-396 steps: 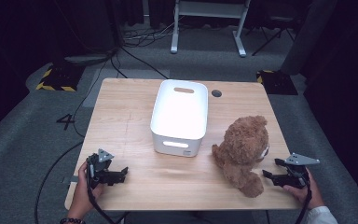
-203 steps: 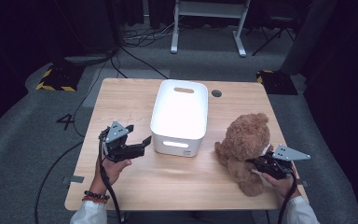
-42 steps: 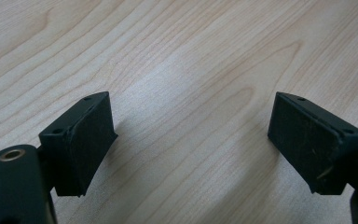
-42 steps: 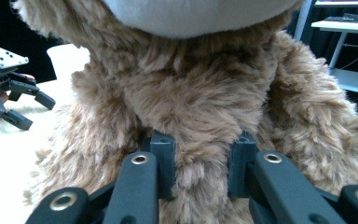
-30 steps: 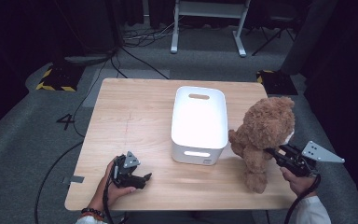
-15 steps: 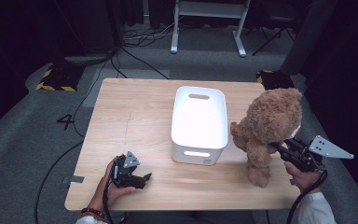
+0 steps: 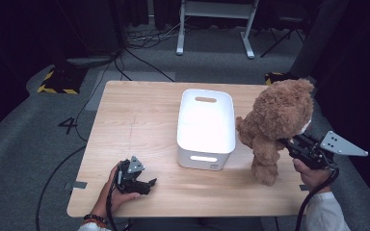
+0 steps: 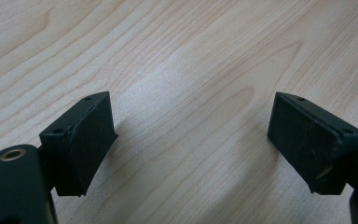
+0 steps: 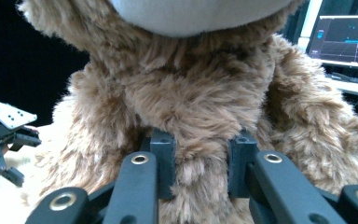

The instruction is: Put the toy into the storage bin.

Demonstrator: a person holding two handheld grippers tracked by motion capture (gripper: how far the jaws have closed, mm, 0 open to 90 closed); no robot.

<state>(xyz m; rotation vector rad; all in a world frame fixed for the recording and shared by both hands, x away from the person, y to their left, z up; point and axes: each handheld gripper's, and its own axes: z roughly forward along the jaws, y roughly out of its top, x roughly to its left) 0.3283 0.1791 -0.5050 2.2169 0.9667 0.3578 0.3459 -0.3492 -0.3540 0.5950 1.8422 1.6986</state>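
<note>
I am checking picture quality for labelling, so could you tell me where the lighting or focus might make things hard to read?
High view: the white bin is overexposed, its inside washed out, and the surroundings beyond the table sink into dark. Left gripper view: sharp wood grain with a soft pale sheen between the open jaws. Right gripper view: the teddy bear fur is sharp, but the screen behind is blurred.

We see the bin (image 7: 205,127) on the bench (image 7: 135,120), right of its middle. The teddy bear (image 7: 275,126) stands just right of the bin, with the right claw (image 7: 289,143) behind it. The left claw (image 7: 147,184) rests on the bench's near edge, left of the bin.
</note>
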